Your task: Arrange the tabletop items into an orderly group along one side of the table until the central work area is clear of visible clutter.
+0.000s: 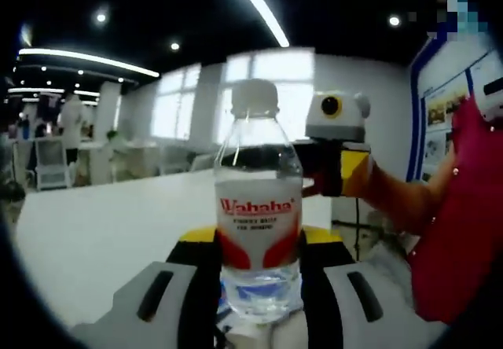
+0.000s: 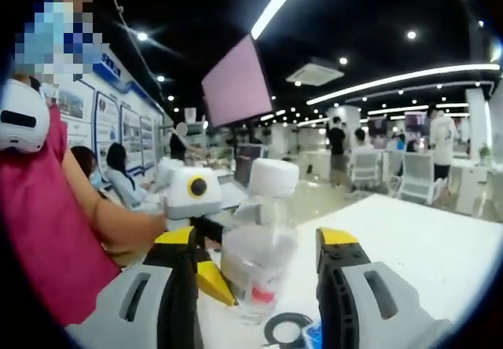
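White table (image 1: pixel 102 223) in a bright office. Left gripper (image 1: pixel 259 266) clamped on upright water bottle (image 1: pixel 258 207). Right gripper (image 2: pixel 255 266) wide open around it.

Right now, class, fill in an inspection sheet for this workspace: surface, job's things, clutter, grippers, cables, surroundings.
Surface: white table, mostly bare.
Job's things: clear Wahaha water bottle, white cap on, upright.
Clutter: black ring on the table near the bottle.
Grippers: left gripper shut on the bottle; right gripper open around it.
Cables: nothing seen.
Surroundings: office with ceiling lights, pink screen, wall posters, chairs, people.
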Available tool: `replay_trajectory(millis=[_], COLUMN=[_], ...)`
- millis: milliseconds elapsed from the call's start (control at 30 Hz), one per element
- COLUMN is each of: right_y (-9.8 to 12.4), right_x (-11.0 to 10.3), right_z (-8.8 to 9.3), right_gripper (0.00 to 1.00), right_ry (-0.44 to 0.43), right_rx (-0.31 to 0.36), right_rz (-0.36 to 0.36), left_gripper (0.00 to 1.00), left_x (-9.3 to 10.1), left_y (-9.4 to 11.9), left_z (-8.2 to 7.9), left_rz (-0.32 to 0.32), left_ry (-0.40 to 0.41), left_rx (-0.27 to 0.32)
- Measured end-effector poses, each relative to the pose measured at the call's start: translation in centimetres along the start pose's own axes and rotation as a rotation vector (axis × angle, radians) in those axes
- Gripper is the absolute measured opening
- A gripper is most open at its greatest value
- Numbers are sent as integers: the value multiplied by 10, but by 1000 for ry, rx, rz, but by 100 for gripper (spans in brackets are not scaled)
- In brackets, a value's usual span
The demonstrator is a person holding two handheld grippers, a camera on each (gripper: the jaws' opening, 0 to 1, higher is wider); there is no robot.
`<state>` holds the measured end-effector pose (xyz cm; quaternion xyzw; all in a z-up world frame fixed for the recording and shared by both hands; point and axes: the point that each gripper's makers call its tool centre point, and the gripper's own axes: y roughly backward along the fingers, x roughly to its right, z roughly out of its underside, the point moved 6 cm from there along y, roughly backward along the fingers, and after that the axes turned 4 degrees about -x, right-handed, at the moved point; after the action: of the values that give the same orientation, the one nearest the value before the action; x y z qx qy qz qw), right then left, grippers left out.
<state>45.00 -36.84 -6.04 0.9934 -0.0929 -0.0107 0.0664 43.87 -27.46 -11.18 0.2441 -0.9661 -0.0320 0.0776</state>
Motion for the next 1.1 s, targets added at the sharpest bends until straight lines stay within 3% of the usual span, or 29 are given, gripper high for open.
replay_trajectory(millis=[167,467,1100], right_y=[-2,-8,-15], right_x=[-6,-24,-43], right_z=[2,-5,-10], right_gripper=[60,60,48], right_ry=[7,-13,-7], right_rx=[-11,20,4], right_rz=[-48,-187,-327], left_gripper=[35,35,35], left_x=[3,18,44], left_y=[13,23,22], left_z=[-1,-6,-9], left_rz=[152,322,439], left_ry=[49,61,44], left_rx=[53,61,38])
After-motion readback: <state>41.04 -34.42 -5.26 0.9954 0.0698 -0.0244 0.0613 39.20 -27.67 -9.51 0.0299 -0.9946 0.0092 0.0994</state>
